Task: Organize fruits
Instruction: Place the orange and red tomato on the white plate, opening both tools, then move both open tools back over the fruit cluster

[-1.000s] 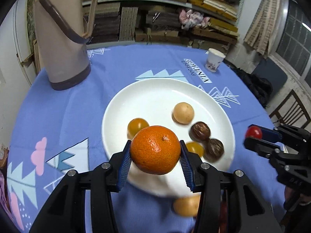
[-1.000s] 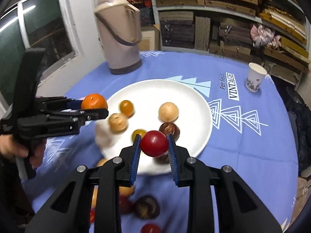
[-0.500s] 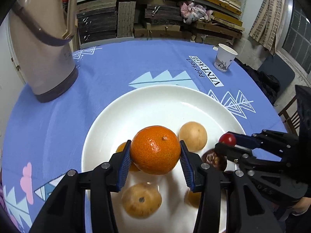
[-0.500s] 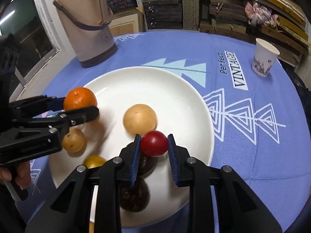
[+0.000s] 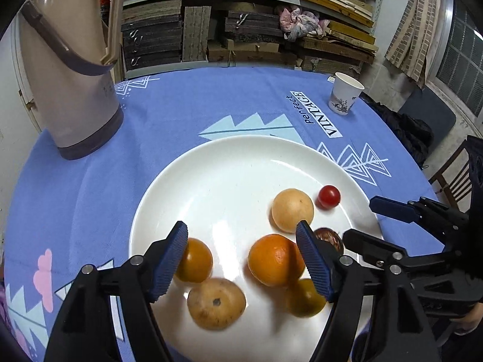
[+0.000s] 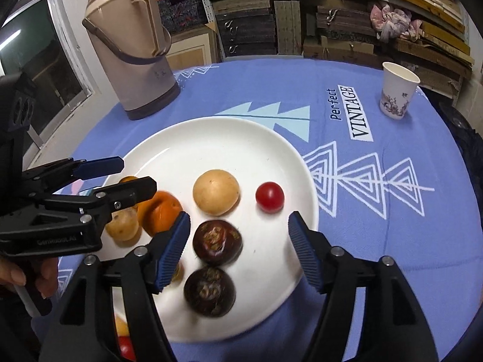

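Bare far half of the round white plate; both hand-held grippers spread, holding nothing; glossy orange mandarin lies just beside a pale round fruit.

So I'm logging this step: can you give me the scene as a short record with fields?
left gripper: open, above plate, holding nothing
right gripper: open, above plate, holding nothing
plate: white, on blue tablecloth
orange: on plate
tomato: on plate, near right rim
other fruit on plate: tan, yellow-orange and dark brown pieces
flask: behind plate
cup: far right
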`<action>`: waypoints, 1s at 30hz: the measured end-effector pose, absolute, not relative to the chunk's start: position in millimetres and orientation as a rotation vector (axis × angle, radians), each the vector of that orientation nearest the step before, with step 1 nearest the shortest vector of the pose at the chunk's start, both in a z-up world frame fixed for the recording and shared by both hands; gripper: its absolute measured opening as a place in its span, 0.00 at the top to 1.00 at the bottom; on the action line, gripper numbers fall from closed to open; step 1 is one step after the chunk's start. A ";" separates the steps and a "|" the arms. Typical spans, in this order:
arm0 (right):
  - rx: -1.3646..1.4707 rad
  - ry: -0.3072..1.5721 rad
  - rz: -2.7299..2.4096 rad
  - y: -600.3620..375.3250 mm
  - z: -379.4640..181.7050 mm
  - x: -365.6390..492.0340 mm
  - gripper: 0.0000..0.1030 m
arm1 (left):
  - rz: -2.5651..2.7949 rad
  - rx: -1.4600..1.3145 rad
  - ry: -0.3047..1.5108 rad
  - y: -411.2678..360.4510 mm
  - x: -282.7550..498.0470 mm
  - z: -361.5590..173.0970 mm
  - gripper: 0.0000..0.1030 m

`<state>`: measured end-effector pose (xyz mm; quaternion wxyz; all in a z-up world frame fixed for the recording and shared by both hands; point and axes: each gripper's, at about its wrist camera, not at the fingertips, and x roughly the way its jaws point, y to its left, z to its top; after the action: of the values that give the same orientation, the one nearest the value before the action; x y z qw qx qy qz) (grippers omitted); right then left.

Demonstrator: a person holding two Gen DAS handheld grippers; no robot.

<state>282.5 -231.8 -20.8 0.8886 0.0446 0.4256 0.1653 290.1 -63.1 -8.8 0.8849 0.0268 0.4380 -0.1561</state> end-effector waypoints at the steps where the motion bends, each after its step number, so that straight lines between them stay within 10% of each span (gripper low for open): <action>1: 0.096 0.882 0.348 -232.5 -18.9 278.6 0.35 | -0.324 0.055 0.910 -61.4 287.5 -7.5 0.27; 15: 0.105 0.776 0.369 -255.9 5.9 136.9 0.12 | -0.342 0.063 0.826 -28.2 172.9 16.0 0.13; 30: -0.022 0.873 0.329 -231.1 -46.6 60.2 0.11 | -0.332 0.013 0.890 -1.0 76.0 -25.7 0.08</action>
<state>60.2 -231.1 -46.6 0.8931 -0.0108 0.4209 0.1586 76.0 -1.0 -25.7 0.8893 0.0065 0.4285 -0.1597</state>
